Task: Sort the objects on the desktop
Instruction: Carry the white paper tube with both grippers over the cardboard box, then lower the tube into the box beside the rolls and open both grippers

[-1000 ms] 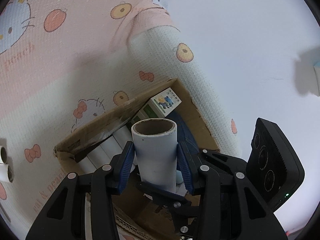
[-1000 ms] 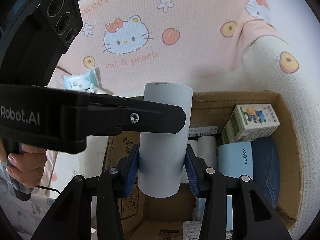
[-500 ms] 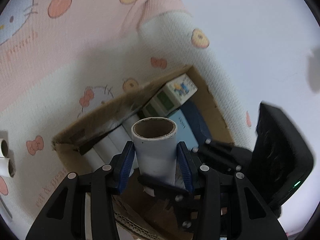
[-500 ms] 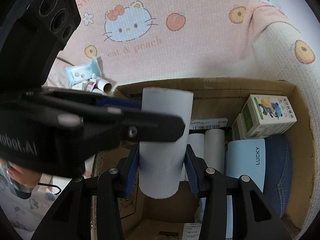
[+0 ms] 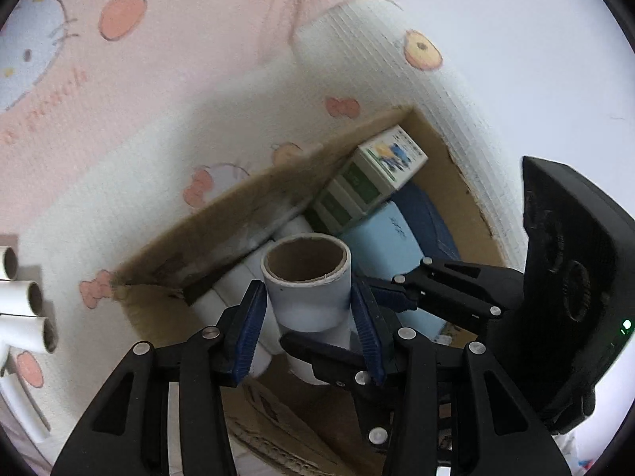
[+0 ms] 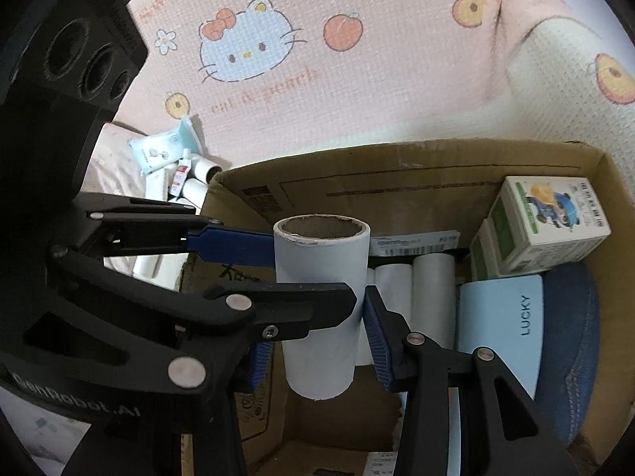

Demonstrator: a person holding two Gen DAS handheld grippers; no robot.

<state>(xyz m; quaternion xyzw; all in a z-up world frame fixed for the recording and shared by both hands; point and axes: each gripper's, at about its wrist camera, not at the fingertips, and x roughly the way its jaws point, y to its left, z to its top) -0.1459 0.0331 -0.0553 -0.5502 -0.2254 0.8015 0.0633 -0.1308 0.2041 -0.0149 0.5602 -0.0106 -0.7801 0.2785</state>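
A pale blue paper roll (image 5: 307, 297) with a brown cardboard core stands upright over the open cardboard box (image 6: 397, 150). Both grippers hold this one roll. My left gripper (image 5: 305, 293) is shut on its upper part, its blue pads against both sides. In the right wrist view the left gripper (image 6: 309, 273) reaches in from the left, one finger crossing in front of the roll (image 6: 321, 277). My right gripper (image 6: 317, 317) grips the lower part, its jaws closing a little tighter. The right gripper (image 5: 349, 325) also crosses under the roll in the left wrist view.
Inside the box lie white rolls (image 6: 432, 289), a light blue LUCKY box (image 6: 500, 317), green-and-white cartons (image 6: 547, 222) and a dark blue denim item (image 6: 571, 317). More rolls (image 5: 24, 301) and a wipes packet (image 6: 162, 150) lie outside on the pink cartoon-cat blanket (image 6: 397, 59).
Both grippers have sunk with the roll towards the box and tipped further down, so the box's inside fills more of the right wrist view. The grip on the roll is unchanged.
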